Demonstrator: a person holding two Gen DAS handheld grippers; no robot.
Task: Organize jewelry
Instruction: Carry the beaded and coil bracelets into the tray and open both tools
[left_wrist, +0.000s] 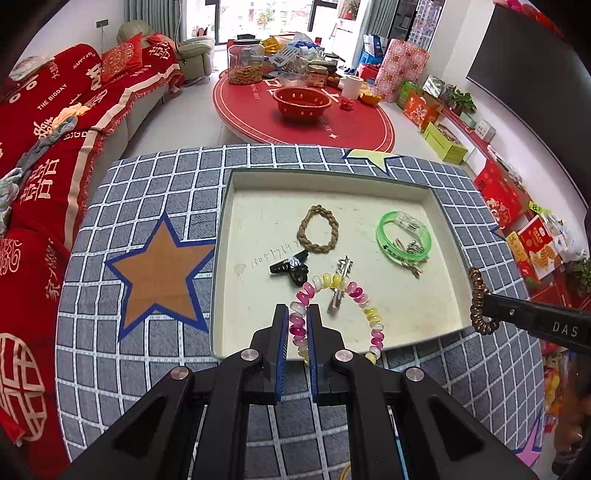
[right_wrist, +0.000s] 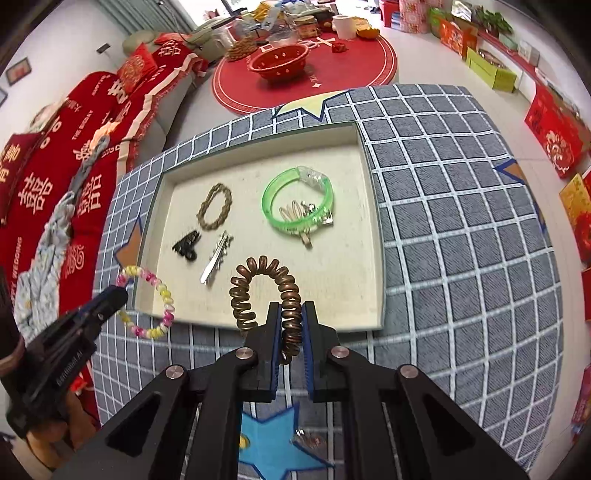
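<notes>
A living room is showing behind a grey checked cloth (left_wrist: 155, 369) bearing a shallow cream tray (left_wrist: 448, 221); the left gripper (left_wrist: 297, 325) is clamping a glossy pink-and-yellow coil tie (left_wrist: 364, 299), the right gripper (right_wrist: 291, 321) a bronze coil tie (right_wrist: 258, 269), both hanging above the tray's near edge; beyond the fingertips a braided band (left_wrist: 317, 229), green plastic bangle (left_wrist: 404, 236), black claw clip (left_wrist: 290, 267) and metal clip (left_wrist: 341, 286) are already lying inside, so the sorting seems mostly done.

Tray (left_wrist: 448, 218) floor is free at upper left & lower right of left wrist view; its middle is crowded w/ braided ring (left_wrist: 317, 229), black clip (left_wrist: 290, 266), silver clip (left_wrist: 340, 288) & green bangle (left_wrist: 404, 238). Raised rim all round blocks low sideways entry. Checked cloth (left_wrist: 147, 192) left of tray is bare.
</notes>
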